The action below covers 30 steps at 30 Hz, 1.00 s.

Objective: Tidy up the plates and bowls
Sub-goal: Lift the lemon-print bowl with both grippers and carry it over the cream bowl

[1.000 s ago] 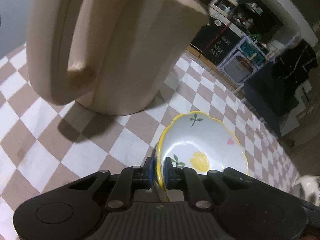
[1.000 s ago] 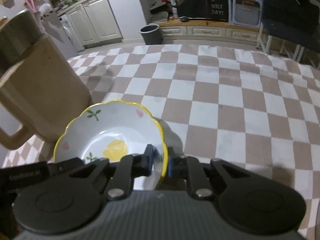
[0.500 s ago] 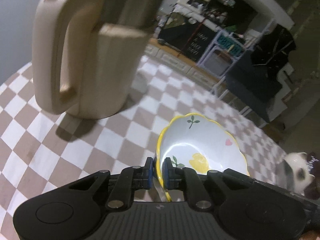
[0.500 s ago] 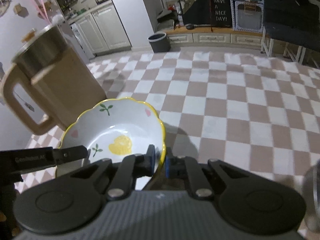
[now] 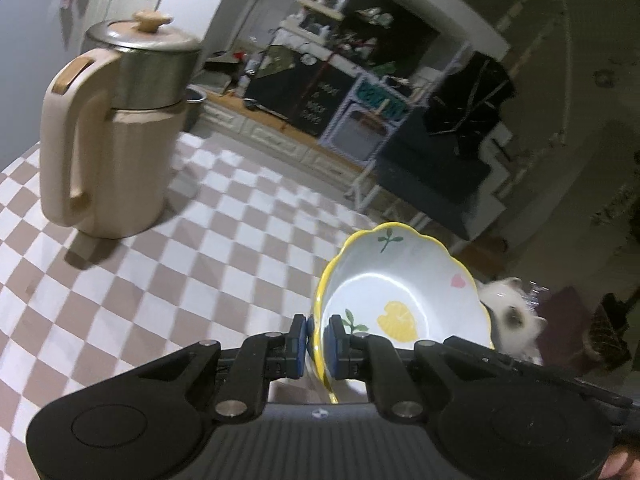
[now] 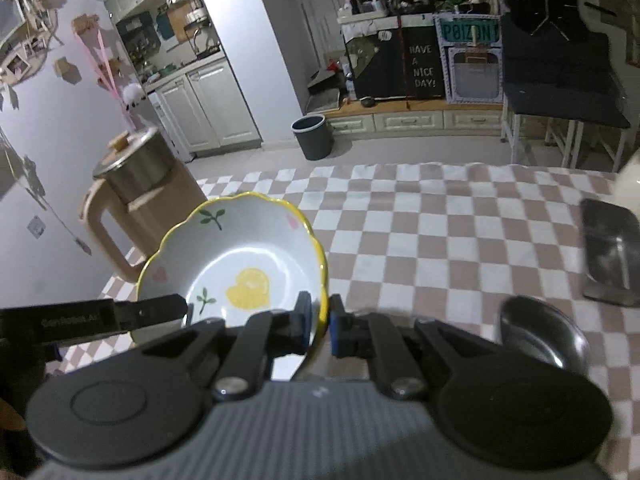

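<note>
the left gripper (image 5: pixel 318 338) clamps the near rim of a white scalloped bowl (image 5: pixel 404 284) with a yellow edge, one blue pad inside the wall and one outside. the right gripper (image 6: pixel 318 322) pinches the opposite side of the same rim, its pads likewise set on either side of the wall. the bowl, painted with a yellow lemon-like motif, green sprigs and pink hearts, is carried between the two tools above the checkered tablecloth (image 6: pixel 440 232), clear of its surface. in the right wrist view the tip of the left tool enters from the left edge and meets the bowl's rim. a beige kettle (image 5: pixel 108 140) with a steel lid and a wooden knob stands upright on the cloth, well apart from the bowl. a steel tray (image 6: pixel 612 252) lies at the right edge of the table, and a rounded steel vessel (image 6: pixel 540 332), possibly a bowl, sits near it, partly hidden by the gripper body.
</note>
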### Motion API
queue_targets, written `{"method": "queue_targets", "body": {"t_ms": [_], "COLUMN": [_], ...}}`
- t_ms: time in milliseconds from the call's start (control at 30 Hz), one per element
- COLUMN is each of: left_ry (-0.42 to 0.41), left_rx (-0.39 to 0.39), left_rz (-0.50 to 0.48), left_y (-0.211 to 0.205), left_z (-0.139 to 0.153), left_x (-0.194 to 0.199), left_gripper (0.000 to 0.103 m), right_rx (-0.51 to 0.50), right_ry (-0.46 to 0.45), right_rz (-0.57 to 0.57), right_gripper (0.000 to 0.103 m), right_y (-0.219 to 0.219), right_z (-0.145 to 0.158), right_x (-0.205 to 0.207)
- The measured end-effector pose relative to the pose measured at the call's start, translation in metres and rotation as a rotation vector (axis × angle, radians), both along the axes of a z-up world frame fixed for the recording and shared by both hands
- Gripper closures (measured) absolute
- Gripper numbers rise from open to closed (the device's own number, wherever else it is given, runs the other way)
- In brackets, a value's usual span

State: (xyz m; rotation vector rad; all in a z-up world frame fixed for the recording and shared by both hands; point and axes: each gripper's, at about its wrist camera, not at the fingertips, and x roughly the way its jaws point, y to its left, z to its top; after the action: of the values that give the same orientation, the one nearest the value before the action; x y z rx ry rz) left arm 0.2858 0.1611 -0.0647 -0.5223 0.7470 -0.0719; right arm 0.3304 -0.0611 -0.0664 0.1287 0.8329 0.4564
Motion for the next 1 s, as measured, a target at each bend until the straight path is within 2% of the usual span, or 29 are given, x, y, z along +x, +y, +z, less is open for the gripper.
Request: {"method": "queue_targets", "body": {"t_ms": [267,633,800,1000], "left_ry": [-0.016,0.020,0.042,0.110], "left_rx": [-0.022,-0.024,-0.033,0.027], "left_rz": [-0.077,-0.178,-0.228,-0.278], "left_y": [-0.044,-0.109,-0.127,-0.146], "left_z": [0.008,-0.009,-0.020,-0.037], "left_x": [-0.024,-0.037,-0.041,-0.040], "left_gripper": [0.091,0.091,0.091,0.091], "right_rx": [0.011,0.006,0.019,-0.023], "right_ry": [0.011,0.049,0.114,0.202], "right_rz": [-0.050,-0.159,-0.195,-0.219], "right_gripper": [0.092,0.092,0.092,0.092], "right_y": [-0.048,-0.111,-0.141,-0.153], "right_z": [0.009,-0.004,-0.015,-0.036], "right_x": [-0.046,-0.086,-0.103,-0.109]}}
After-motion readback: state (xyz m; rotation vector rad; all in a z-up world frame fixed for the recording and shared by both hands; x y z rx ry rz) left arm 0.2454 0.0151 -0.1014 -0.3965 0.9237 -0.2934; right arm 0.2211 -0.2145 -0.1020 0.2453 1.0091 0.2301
